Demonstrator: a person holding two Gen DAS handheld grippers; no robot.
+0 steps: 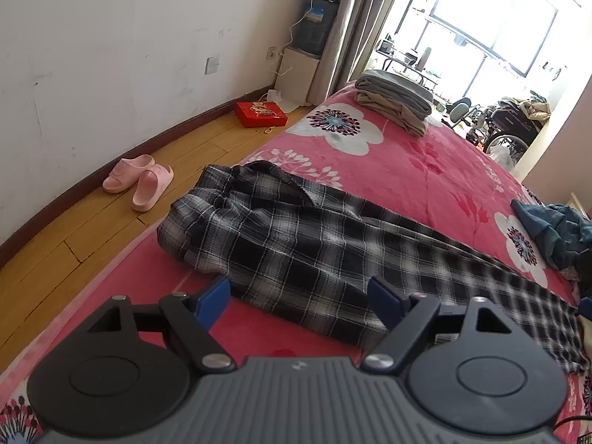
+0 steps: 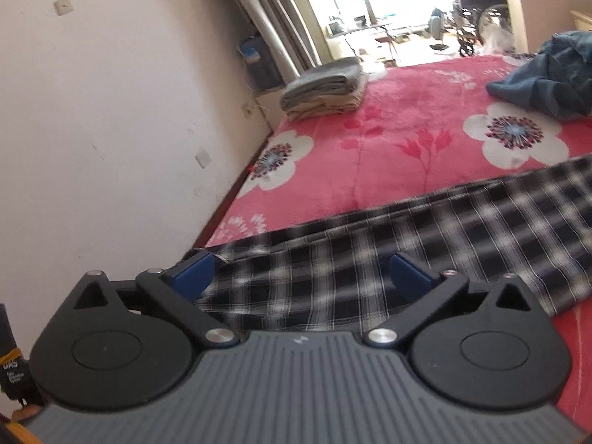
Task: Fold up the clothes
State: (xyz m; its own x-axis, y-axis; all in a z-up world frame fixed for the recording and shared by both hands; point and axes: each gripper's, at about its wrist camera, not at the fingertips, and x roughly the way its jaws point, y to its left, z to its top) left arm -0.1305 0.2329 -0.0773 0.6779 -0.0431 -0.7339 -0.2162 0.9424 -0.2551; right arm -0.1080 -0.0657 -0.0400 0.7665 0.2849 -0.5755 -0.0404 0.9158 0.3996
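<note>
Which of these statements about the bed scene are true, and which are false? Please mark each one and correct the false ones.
1. The plaid trousers lie spread on the pink floral blanket. True.
2. The left tool is shut on the trousers. False: its fingers stand apart, holding nothing.
3. A stack of folded clothes sits at the far end of the bed. True.
4. The pink slippers are on the bed. False: they are on the wooden floor.
5. The right tool is open above the plaid fabric. True.
</note>
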